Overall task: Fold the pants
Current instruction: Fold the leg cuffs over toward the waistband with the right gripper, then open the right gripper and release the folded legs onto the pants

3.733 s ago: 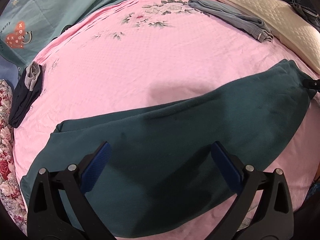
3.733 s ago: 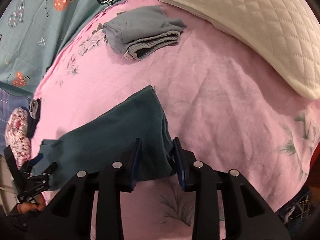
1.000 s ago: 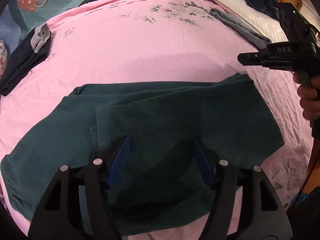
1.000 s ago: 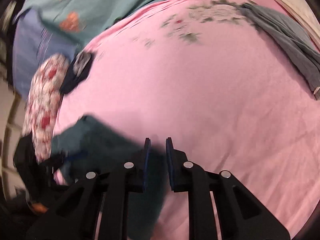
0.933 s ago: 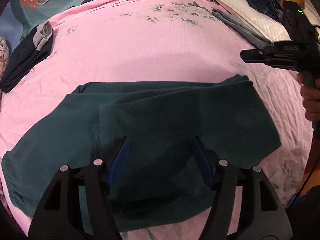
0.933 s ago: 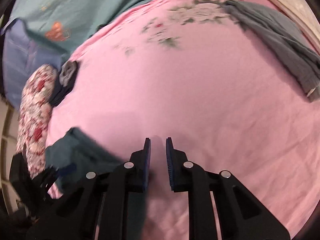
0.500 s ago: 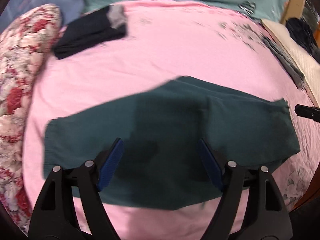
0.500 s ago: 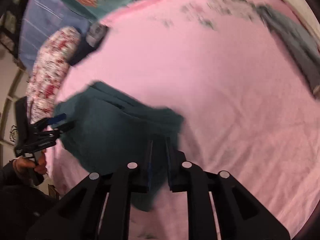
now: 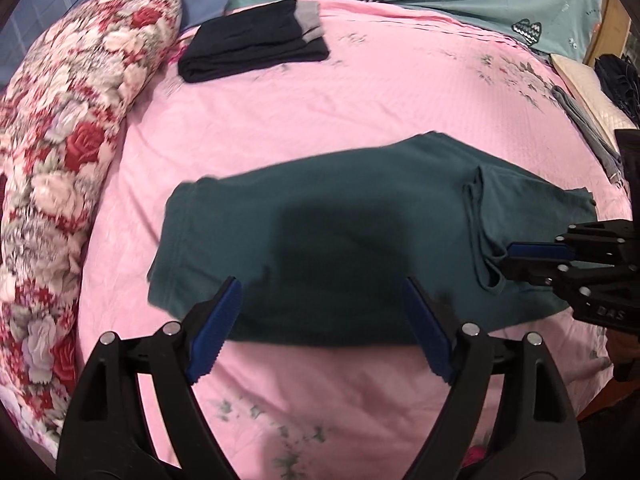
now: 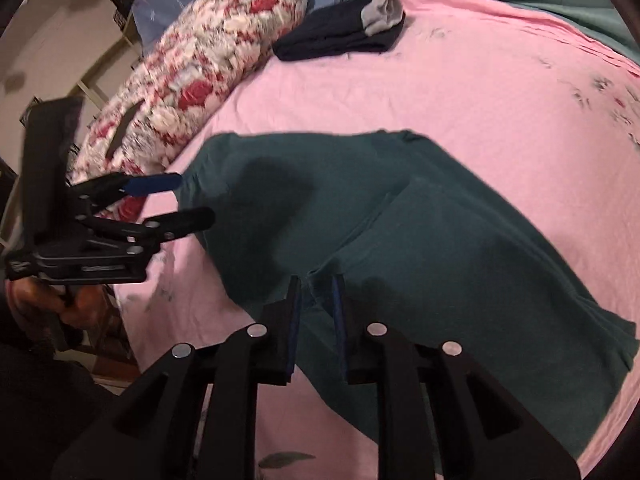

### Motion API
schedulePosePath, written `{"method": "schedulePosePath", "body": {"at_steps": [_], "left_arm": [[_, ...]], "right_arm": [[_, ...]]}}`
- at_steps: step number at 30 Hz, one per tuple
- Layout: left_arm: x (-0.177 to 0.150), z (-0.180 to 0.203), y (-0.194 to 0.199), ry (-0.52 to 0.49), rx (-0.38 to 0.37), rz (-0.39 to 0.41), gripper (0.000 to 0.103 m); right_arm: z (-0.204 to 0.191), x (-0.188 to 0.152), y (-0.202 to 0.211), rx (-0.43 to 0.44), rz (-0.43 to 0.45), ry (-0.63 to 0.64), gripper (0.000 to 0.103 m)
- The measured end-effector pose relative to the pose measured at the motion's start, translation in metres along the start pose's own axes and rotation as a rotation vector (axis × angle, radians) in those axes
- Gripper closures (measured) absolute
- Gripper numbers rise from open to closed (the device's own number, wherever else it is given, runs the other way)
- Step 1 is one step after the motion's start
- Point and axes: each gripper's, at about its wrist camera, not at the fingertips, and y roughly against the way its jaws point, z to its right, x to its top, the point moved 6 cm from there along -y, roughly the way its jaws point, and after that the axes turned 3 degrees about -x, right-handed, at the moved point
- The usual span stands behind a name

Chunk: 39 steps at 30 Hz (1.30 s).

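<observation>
While dark green pants [image 9: 360, 248] lie part-folded on pink bed [image 9: 360, 104], our right claw [image 10: 316, 300] pinches folded edge; left claw [image 9: 320, 320] hovers spread, empty. We'd carry edge across evenly, avoiding bunching.

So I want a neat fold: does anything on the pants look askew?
Yes. The folded-over layer of the pants ends in a puckered, slanted edge beside the right gripper, not square with the layer beneath.
</observation>
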Motion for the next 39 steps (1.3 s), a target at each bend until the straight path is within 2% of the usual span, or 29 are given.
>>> {"method": "schedulePosePath", "body": {"at_steps": [3, 6, 9, 14, 16, 20, 22, 24, 25, 27, 30, 33, 34, 39], "left_arm": [[-0.006, -0.009, 0.000, 0.031, -0.002, -0.005, 0.020], [-0.009, -0.017, 0.000, 0.044, 0.000, -0.004, 0.020], [-0.008, -0.021, 0.001, 0.055, -0.010, 0.005, 0.020], [-0.005, -0.019, -0.001, 0.052, -0.030, 0.012, 0.019], [-0.005, -0.016, -0.004, 0.049, -0.039, 0.009, 0.019], [-0.005, -0.012, -0.006, 0.033, -0.053, 0.006, 0.019], [-0.005, -0.009, -0.005, 0.020, -0.055, 0.005, 0.019], [-0.004, -0.008, -0.002, 0.006, -0.048, 0.017, 0.018], [-0.003, -0.007, -0.001, 0.005, -0.049, 0.019, 0.017], [-0.002, -0.006, 0.001, 0.008, -0.057, 0.023, 0.017], [-0.001, 0.002, 0.003, 0.004, -0.070, 0.030, 0.017], [-0.001, 0.013, 0.005, -0.028, -0.074, 0.029, 0.017], [-0.001, 0.016, 0.006, -0.036, -0.076, 0.028, 0.017], [-0.001, 0.039, 0.008, -0.091, -0.124, 0.024, 0.017]], "right_arm": [[-0.001, -0.002, -0.008, 0.033, -0.030, -0.023, 0.086], [0.003, -0.001, -0.013, -0.014, -0.040, -0.024, 0.086], [0.008, -0.001, -0.004, -0.043, -0.010, -0.052, 0.098], [-0.011, 0.004, 0.023, -0.021, 0.027, -0.012, 0.099], [-0.021, -0.002, 0.018, -0.010, -0.007, 0.029, 0.099], [-0.016, -0.013, -0.011, -0.051, -0.066, 0.047, 0.099], [-0.013, -0.015, -0.018, -0.046, -0.084, 0.032, 0.095], [-0.016, -0.011, -0.010, -0.014, -0.106, 0.018, 0.085], [-0.016, -0.004, 0.001, 0.012, -0.080, -0.003, 0.077], [-0.005, 0.011, 0.024, 0.005, 0.026, -0.063, 0.062], [0.020, 0.027, 0.020, 0.005, 0.063, -0.150, 0.062], [0.052, 0.034, -0.020, -0.043, 0.002, -0.208, 0.078], [0.058, 0.037, -0.025, -0.058, 0.015, -0.210, 0.092], [0.062, 0.046, 0.005, -0.036, 0.099, -0.262, 0.091]]}}
